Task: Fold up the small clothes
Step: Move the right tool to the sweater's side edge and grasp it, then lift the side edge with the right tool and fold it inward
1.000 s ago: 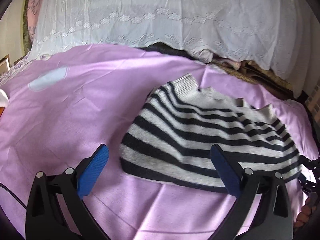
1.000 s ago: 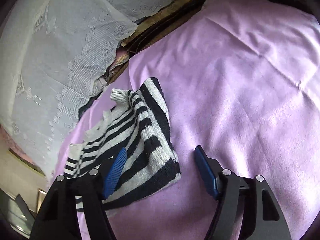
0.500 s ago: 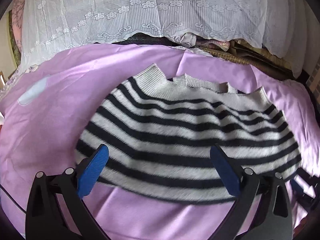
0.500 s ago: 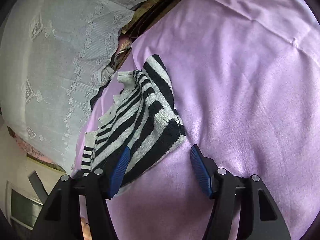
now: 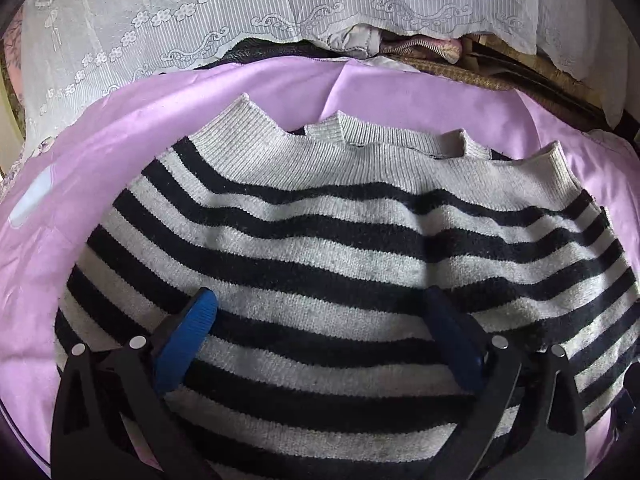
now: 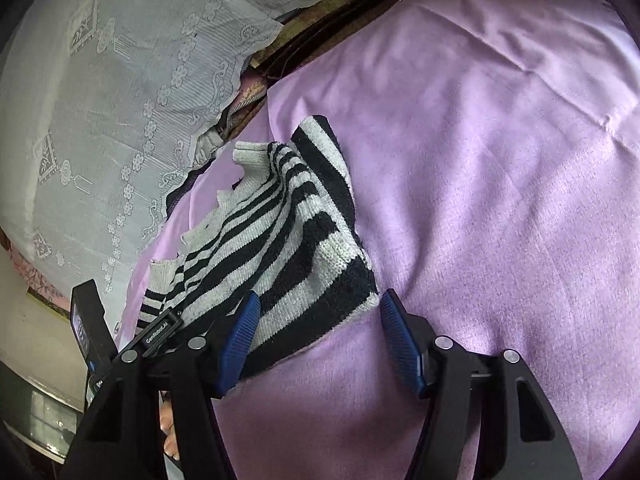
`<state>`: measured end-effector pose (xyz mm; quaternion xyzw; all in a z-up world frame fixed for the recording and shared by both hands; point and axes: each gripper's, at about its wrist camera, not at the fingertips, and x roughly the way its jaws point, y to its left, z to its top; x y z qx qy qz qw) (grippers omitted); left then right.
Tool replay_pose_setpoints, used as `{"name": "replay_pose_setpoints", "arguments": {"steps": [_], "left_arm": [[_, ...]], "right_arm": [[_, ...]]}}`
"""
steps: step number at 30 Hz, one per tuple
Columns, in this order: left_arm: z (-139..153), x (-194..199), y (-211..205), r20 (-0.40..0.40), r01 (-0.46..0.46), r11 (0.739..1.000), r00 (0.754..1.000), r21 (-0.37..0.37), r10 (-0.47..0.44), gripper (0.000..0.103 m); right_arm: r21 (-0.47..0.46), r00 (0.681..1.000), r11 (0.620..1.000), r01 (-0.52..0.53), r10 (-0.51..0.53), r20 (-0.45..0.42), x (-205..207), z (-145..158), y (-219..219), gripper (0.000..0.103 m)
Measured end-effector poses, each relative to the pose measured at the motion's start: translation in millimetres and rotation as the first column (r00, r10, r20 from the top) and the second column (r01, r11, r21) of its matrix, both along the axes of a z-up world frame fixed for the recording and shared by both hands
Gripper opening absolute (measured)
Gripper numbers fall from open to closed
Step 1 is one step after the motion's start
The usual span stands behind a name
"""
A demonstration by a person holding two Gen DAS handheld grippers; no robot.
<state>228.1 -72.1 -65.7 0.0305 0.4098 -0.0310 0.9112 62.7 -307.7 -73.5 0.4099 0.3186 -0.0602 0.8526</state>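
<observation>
- Under both my tongs a lilac sheet (image 6: 500,200) is lying creased, covering the whole surface I am working over.
- Beyond my tips a white lace cloth (image 5: 192,20) is hanging over a heap of bedding, with a woven mat (image 5: 460,74) peeking out at the sheet's far edge.
- The striped sweater (image 5: 340,248) is lying folded on the sheet, ribbed cuffs and collar pointing away from me.
- My left tongs (image 5: 320,312) are hovering wide apart directly over the sweater's near half, gripping nothing.
- My right tongs (image 6: 318,312) are also spread, straddling the sweater's near corner (image 6: 360,292), one pad above the knit and the other just beside it over bare sheet.
- Compared with a second ago, the sweater is filling far more of my left view, and my right tips are sitting closer to that corner.
</observation>
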Motion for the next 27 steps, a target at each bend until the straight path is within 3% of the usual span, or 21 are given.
{"name": "replay_pose_setpoints", "arguments": {"steps": [7,11,14,16,24,27], "left_arm": [[16.4,-20.3,23.5,0.062,-0.002,0.993,0.998,-0.12,0.01,0.099],[7.0,-18.4,19.3,0.017,0.008,0.996,1.0,-0.089,-0.007,0.099],[4.3,-18.9,14.0,0.018,0.008,0.999,1.0,-0.049,-0.007,0.099],[3.4,-18.2,14.7,0.014,0.007,0.999,1.0,-0.054,-0.006,0.099],[2.3,-17.6,13.3,0.018,0.0,0.999,1.0,-0.039,0.001,0.099],[2.1,-17.8,13.8,0.018,-0.001,0.999,1.0,-0.039,0.001,0.099]], "right_arm": [[0.104,0.997,0.995,0.013,-0.02,0.07,-3.0,-4.8,-10.6,0.055],[0.158,0.997,0.987,-0.003,-0.01,0.082,-4.3,-8.2,-15.1,0.051],[0.206,0.999,0.978,-0.021,0.012,0.043,-10.2,-12.0,-13.2,0.042],[0.246,1.0,0.969,-0.002,-0.002,0.017,-14.6,-14.3,-11.6,0.041],[0.205,0.992,0.971,0.125,-0.126,-0.008,18.3,-18.4,-11.1,0.041],[0.119,0.988,0.981,0.155,-0.157,0.009,37.5,-15.0,-4.1,0.042]]}}
